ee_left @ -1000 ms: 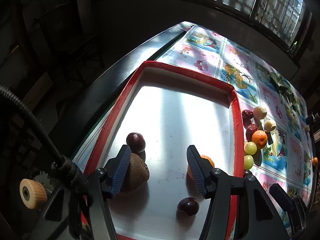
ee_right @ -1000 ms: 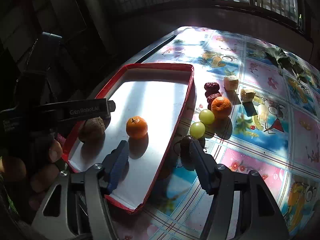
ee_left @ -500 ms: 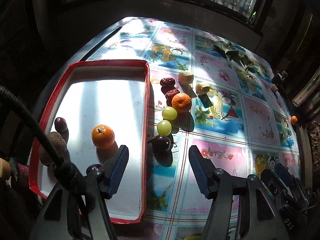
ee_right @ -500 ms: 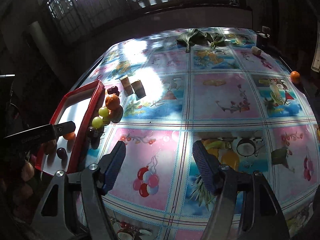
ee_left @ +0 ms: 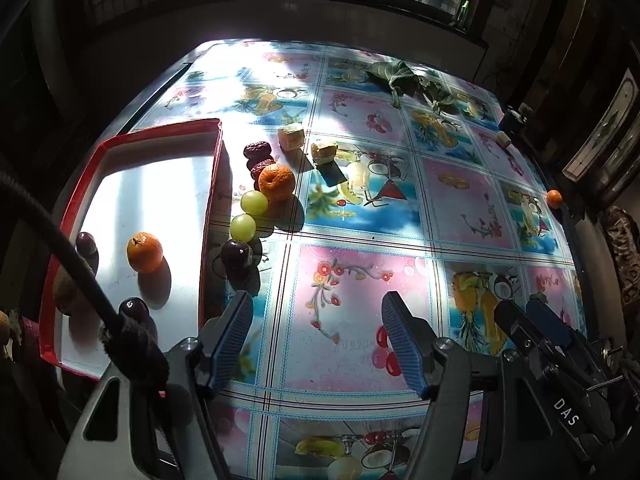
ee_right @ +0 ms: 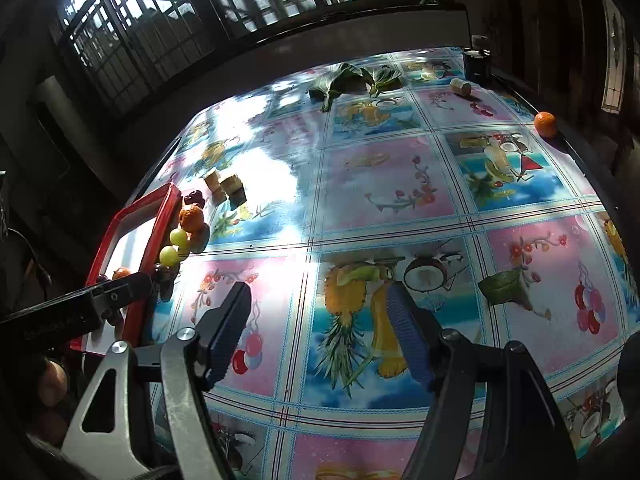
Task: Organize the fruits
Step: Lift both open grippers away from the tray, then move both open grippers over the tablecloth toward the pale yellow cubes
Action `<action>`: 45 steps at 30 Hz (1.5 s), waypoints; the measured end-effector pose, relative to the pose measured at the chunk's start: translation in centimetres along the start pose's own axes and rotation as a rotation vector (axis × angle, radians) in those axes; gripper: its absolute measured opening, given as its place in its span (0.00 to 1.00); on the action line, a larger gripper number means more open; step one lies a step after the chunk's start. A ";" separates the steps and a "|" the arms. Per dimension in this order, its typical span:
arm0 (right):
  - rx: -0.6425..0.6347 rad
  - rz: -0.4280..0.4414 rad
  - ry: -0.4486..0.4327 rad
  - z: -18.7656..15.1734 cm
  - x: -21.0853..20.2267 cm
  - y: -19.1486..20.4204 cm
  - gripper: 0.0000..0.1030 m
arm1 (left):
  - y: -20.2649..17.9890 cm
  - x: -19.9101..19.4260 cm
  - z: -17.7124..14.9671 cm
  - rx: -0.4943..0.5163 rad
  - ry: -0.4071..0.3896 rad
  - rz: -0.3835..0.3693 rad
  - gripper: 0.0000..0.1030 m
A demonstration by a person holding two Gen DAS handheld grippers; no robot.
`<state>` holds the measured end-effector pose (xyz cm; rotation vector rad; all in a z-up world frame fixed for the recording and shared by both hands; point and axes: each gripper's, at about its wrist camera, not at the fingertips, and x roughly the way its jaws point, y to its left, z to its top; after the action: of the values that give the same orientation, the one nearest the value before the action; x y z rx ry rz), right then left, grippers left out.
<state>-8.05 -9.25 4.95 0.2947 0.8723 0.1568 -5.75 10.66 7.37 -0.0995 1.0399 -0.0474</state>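
Your table (ee_left: pixel 360 288) with its fruit-print cloth takes up most of both views, and the red tray (ee_left: pixel 212 184) sits at its left edge. Inside the tray you already have an orange (ee_left: pixel 145 252), two dark plums (ee_left: pixel 134 309) and a brown fruit partly hidden behind the cable, so I'd judge you under halfway.

Left to move, in a row just beside the tray's right wall: a second orange (ee_left: pixel 277 182), a dark plum (ee_left: pixel 237 254), two green grapes (ee_left: pixel 243 227) and two red dates (ee_left: pixel 258 149). Another orange (ee_right: pixel 545 123) sits well apart at the far right edge.

Your left gripper (ee_left: pixel 316 340) and right gripper (ee_right: pixel 320 336) both hang over bare cloth, jaws spread and holding nothing.
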 end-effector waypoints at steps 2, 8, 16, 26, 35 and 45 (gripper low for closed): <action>0.004 0.002 -0.003 -0.1 -0.2 -0.3 0.69 | -0.4 0.0 -0.3 0.007 0.006 -0.004 0.65; 0.030 0.004 -0.010 -0.2 -0.8 -1.4 0.69 | -1.7 0.2 -1.1 0.027 0.025 -0.010 0.65; 0.065 0.002 -0.018 -0.3 -1.2 -2.8 0.70 | -3.5 0.4 -1.7 0.069 0.037 -0.015 0.66; 0.098 -0.003 -0.029 -0.4 -1.2 -4.2 0.70 | -4.9 1.1 -2.7 0.100 0.068 -0.026 0.67; 0.125 0.006 -0.031 -0.6 -0.9 -4.9 0.70 | -5.7 1.4 -4.4 0.128 0.091 -0.035 0.68; 0.143 -0.021 -0.026 -0.7 -0.2 -6.2 0.70 | -3.8 2.8 -5.1 0.089 0.122 -0.033 0.68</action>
<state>-8.66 -15.02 2.73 0.4203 0.8624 0.0709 -8.72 6.29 2.77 -0.0336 1.1563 -0.1311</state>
